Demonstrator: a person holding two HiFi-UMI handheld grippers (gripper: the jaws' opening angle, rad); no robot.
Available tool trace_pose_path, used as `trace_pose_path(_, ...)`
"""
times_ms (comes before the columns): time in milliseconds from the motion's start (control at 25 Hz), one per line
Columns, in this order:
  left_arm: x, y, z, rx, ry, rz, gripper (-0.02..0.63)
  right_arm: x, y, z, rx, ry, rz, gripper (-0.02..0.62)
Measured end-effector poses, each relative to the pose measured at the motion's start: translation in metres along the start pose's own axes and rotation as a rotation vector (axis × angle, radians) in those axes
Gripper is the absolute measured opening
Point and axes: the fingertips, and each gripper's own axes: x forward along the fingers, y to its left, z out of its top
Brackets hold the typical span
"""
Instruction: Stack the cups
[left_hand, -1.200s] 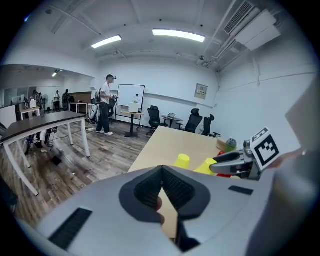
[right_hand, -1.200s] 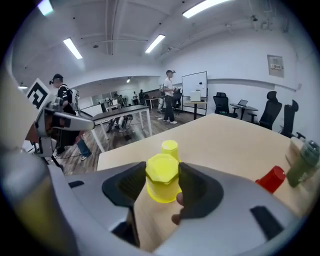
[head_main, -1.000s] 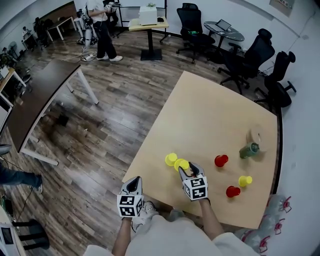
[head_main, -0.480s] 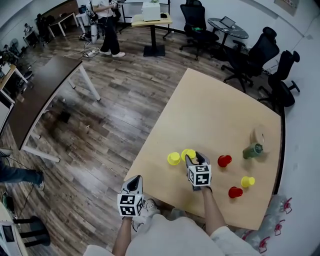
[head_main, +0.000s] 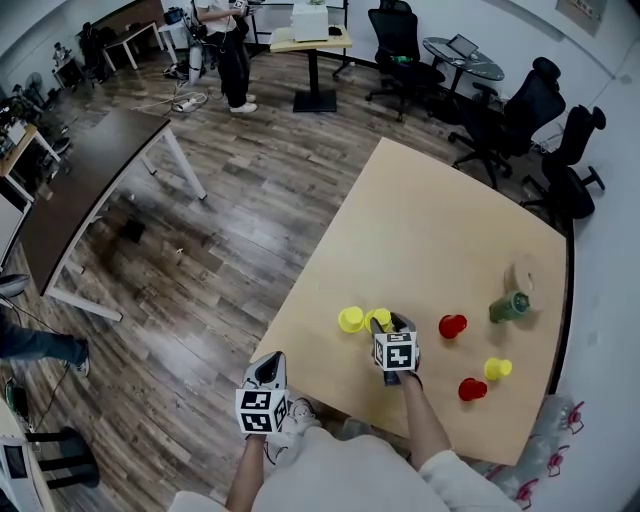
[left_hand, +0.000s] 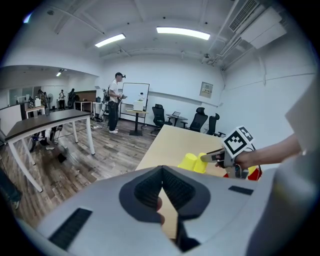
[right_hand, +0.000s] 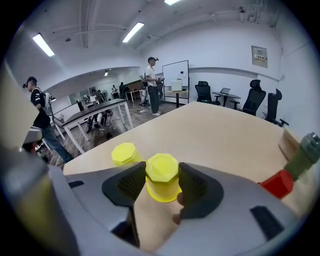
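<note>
An upturned yellow cup (right_hand: 161, 186) is being gripped between the ribbed pads of the right gripper (right_hand: 163, 171). The jaws are being pressed against its two sides, about halfway apart. The cup is being held mouth down over the near left part of the light wooden table (head_main: 430, 230); whether its rim is touching the wood cannot be told. Just beside it, to its left, a second yellow cup (right_hand: 125, 154) is being seen mouth down on the table, clear of the pads. Further right, a red cup (head_main: 452, 326), a third yellow cup (head_main: 497, 369) and a second red cup (head_main: 472, 389) are being noted, well apart from one another. A green bottle (head_main: 510, 306) is lying beyond them towards the right edge. The left gripper (left_hand: 161, 170) is being held off the table's near left corner, above the floor. Its jaw tips are being pressed together with nothing between them. In the background, a dark table (head_main: 80, 190), black office chairs (head_main: 520, 100) and a standing person (head_main: 232, 60) are being recorded.
</note>
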Motion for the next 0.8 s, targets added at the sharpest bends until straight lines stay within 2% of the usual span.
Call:
trace_pose_path(160, 0.000, 0.001, 0.001, 0.000, 0.000, 0.000, 0.012, 0.001, 0.002, 0.002, 0.003, -0.009, 0.010, 0.216)
trace_pose_path(240, -0.001, 0.000, 0.002, 0.003, -0.001, -0.003, 0.012, -0.005, 0.003, 0.008, 0.019, -0.039, 0.028, 0.261)
trace_pose_path(360, 0.000, 0.001, 0.004, 0.009, -0.004, -0.008, 0.012, -0.026, 0.009, 0.029, 0.036, -0.126, 0.062, 0.267)
trace_pose_path(560, 0.008, -0.010, 0.009, 0.030, -0.008, -0.040, 0.012, -0.095, 0.016, 0.061, -0.003, -0.306, 0.080, 0.264)
trace_pose_path(680, 0.015, -0.023, 0.014, 0.049, -0.011, -0.070, 0.012, -0.130, 0.007, 0.056, 0.002, -0.350, 0.056, 0.263)
trace_pose_path(800, 0.021, -0.039, 0.015, 0.068, -0.008, -0.102, 0.012, -0.145, -0.008, 0.033, 0.022, -0.329, 0.029, 0.264)
